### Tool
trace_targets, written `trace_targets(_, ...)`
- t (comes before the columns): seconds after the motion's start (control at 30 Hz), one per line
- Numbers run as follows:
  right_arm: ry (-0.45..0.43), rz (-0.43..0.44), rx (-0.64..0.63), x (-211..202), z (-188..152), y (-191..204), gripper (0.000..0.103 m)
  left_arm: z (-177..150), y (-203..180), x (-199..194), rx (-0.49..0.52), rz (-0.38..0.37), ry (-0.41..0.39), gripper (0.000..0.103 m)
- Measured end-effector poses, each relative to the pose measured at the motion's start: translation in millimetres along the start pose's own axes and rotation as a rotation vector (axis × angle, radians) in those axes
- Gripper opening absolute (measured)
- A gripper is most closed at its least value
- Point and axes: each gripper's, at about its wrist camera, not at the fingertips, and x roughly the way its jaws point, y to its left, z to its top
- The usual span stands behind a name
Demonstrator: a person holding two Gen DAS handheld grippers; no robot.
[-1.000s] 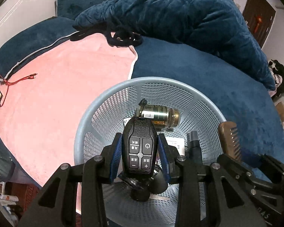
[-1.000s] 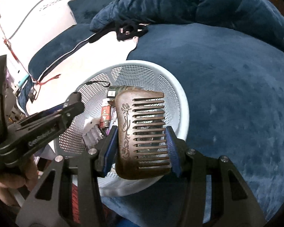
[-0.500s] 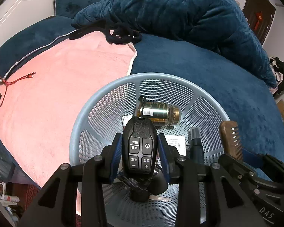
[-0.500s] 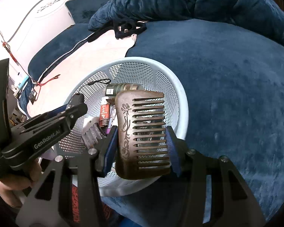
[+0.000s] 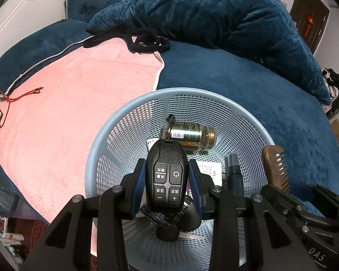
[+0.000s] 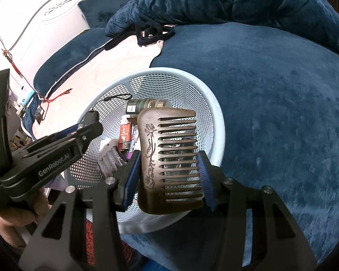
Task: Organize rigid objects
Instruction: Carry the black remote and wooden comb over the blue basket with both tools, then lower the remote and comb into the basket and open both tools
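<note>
Blue-padded jaws of the left gripper (image 5: 166, 181) were clamped on a black remote (image 5: 167, 176), held over the pale blue mesh basket (image 5: 115, 135). The right gripper (image 6: 168, 171) pinched one carved wooden comb (image 6: 169, 158) above the basket's near rim. Inside lay one dark jar (image 5: 192, 135) on its side, a small dark bottle (image 5: 234, 171) and a white card (image 5: 209, 169). The basket stood on a navy bed (image 5: 237, 85) beside a pink towel (image 5: 79, 103), with open room around it and a heaped navy quilt (image 5: 214, 15) behind.
</note>
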Motion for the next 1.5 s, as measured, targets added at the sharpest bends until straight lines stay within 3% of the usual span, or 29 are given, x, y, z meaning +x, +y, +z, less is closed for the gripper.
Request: trace_targets(1.5, 0.000, 0.008, 0.002, 0.0, -0.5, 2.8, 0.050, 0.1, 0.5, -1.7, 0.000, 0.010, 0.000, 0.037)
